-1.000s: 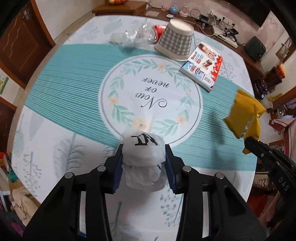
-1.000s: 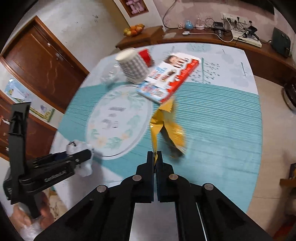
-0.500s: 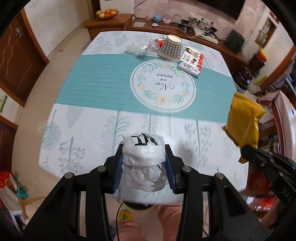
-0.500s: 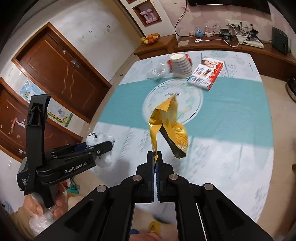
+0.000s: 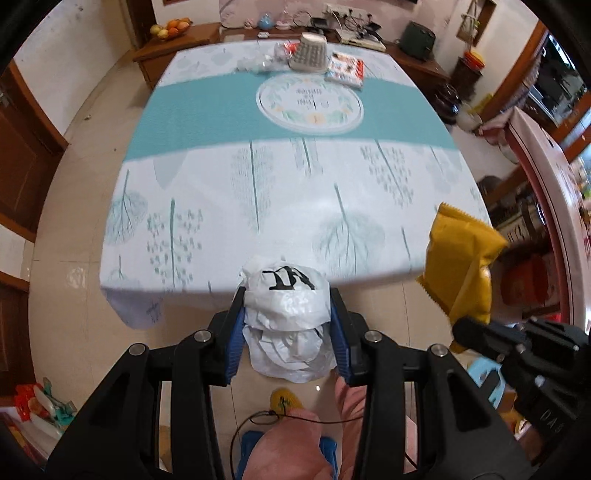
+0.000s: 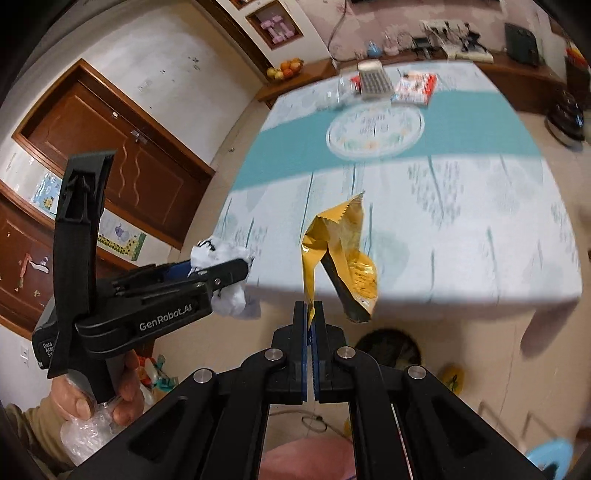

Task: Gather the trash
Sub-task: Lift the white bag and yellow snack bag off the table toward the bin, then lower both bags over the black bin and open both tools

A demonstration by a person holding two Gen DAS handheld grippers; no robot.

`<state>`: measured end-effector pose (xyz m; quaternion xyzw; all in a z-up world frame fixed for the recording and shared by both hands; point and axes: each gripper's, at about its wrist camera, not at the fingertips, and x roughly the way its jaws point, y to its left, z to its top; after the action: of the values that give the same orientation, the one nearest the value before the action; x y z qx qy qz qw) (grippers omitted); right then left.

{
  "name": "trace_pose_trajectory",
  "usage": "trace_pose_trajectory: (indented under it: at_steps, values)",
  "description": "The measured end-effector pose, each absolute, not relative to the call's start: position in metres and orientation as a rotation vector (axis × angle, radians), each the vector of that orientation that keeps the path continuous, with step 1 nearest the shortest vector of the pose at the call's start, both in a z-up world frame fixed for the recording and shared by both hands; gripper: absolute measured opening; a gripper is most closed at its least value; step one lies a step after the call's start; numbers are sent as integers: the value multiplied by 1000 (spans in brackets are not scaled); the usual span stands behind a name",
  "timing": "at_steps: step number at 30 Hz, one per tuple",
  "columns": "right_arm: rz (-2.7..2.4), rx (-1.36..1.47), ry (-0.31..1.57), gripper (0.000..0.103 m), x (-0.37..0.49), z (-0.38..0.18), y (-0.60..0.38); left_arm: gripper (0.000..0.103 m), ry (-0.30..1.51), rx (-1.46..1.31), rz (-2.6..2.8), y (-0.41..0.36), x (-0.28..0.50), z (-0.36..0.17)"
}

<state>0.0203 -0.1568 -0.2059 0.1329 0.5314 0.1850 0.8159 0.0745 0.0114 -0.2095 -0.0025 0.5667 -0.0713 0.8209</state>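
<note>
A: What does the counter (image 5: 221, 177) look like?

B: It wears a white cloth printed with teal trees, a teal band across it and a round wreath emblem (image 5: 310, 105) on that band. At the far end, about twelve o'clock in the left wrist view, a checked cup (image 5: 309, 53) stands upside down with a colourful box (image 5: 346, 69) just beside it at its three o'clock and clear plastic litter (image 5: 258, 64) at its nine o'clock.

A: And the room?

B: Pale floor tiles (image 5: 74, 206), brown wooden doors (image 6: 122, 155) along the wall at nine o'clock, and a sideboard behind the counter carrying a bowl of fruit (image 5: 170, 27).

A: Where is the trash relative to the fingers?

B: The left gripper (image 5: 290, 325) has its fingers clamped on a crumpled white plastic bag (image 5: 286, 314), which bulges out past the tips, off the near edge of the counter. The right gripper (image 6: 309, 315) has its fingers pressed together on a corner of a yellow snack wrapper (image 6: 343, 254), which sticks up and out toward one o'clock, in the air by the counter's near edge.

A: Are the two close?

B: In the right wrist view the left gripper (image 6: 221, 275) sits at nine o'clock from the wrapper, near it but apart.
</note>
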Motion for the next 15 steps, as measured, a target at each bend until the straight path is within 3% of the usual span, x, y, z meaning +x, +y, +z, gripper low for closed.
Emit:
trace_pose_trajectory:
  at_steps: [6,15]
  values:
    - [369,266,1234,2,-24,-250,-142,37,1258,-23,-189,7,42,-256]
    - [321,279,1401,2,-50,-373,-156,38,1305,-46,-178,-10,17,-373]
